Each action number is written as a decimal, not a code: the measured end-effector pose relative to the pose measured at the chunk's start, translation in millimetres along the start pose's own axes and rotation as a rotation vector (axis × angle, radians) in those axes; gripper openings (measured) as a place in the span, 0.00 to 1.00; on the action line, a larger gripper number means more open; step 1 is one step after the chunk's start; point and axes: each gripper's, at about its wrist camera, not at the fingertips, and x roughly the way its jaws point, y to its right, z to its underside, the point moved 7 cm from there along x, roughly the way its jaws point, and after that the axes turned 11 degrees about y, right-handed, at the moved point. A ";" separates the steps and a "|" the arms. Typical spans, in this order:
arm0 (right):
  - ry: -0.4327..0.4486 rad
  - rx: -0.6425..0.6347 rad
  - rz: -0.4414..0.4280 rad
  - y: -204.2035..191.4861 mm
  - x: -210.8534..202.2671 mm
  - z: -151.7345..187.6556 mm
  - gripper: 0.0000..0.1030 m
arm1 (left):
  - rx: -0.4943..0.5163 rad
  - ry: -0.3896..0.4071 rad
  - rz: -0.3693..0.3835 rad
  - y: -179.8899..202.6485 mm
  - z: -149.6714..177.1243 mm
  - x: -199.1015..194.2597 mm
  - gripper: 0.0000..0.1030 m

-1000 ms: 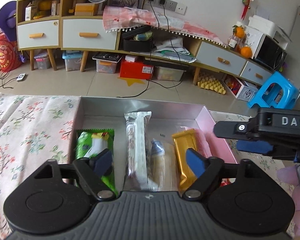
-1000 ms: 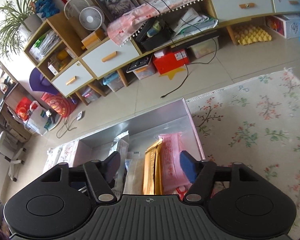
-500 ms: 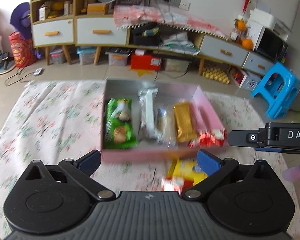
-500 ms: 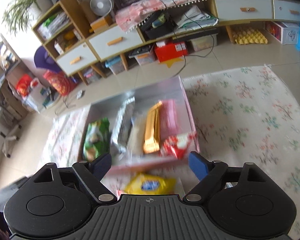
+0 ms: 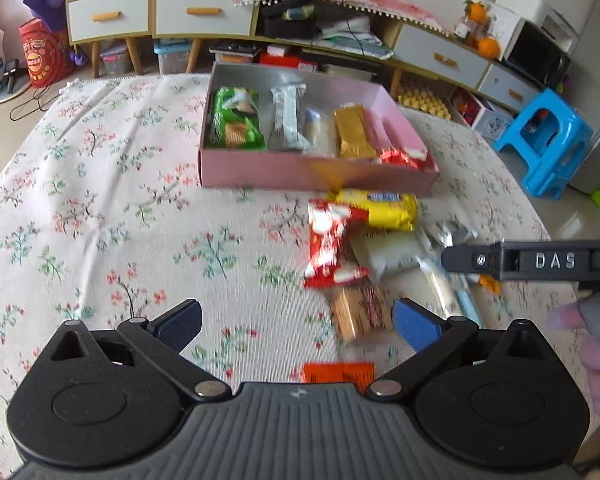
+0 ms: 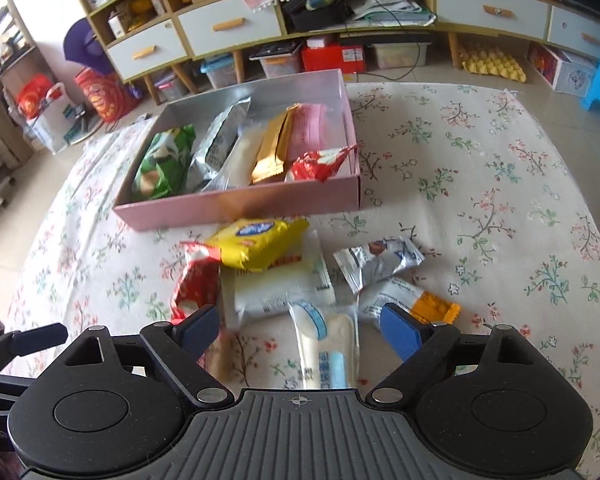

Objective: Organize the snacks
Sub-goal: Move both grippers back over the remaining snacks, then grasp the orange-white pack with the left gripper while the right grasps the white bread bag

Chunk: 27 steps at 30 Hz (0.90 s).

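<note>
Grippers are back from over the pink box (image 5: 300, 172), where both hovered a second ago. Left gripper (image 5: 296, 320) and right gripper (image 6: 300, 326) have just been opening, both empty, above loose snacks (image 6: 276, 276) scattered on the floral cloth (image 5: 100, 200) just before the box.

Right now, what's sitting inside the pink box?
Inside the pink box lie, side by side, a green packet, a silver packet, a pale clear-wrapped one, a gold bar, a pink packet and a red-and-white one. Anything beneath them is covered.
</note>
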 end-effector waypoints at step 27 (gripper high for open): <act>-0.106 -0.155 0.046 15.6 18.6 57.9 0.86 | 0.287 -0.112 0.035 35.4 72.9 -1.6 0.56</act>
